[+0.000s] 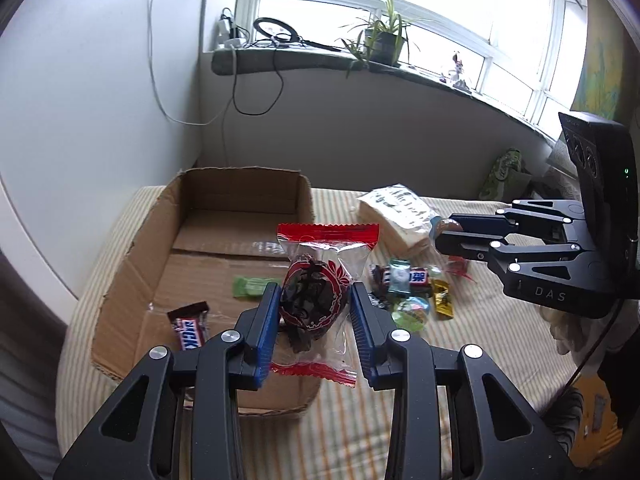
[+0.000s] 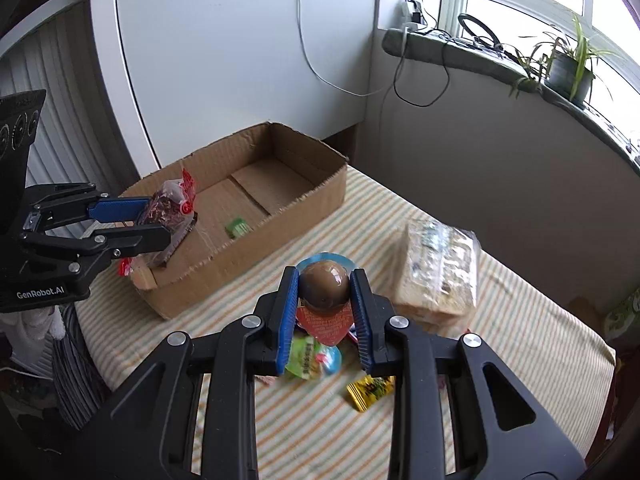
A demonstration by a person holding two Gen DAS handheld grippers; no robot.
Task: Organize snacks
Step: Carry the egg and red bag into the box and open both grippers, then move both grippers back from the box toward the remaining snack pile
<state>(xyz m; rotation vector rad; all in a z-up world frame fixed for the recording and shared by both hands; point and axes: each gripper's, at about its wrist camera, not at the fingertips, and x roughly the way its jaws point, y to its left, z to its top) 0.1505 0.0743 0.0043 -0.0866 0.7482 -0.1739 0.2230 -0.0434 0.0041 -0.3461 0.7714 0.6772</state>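
My left gripper point(image 1: 314, 312) is clamping a red-ended snack bag point(image 1: 320, 300) over the cardboard box point(image 1: 132, 280); my right gripper point(image 2: 325, 300) is pinching a brown egg pack point(image 2: 324, 290) above the bed, and its rounded shell is risking slipping out.

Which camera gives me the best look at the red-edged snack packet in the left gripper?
The left wrist view. There the red-edged snack packet faces the lens, print readable, clamped between the left gripper's blue pads. The right wrist view shows it only from the side, small, partly hidden by the gripper's fingers, above the cardboard box.
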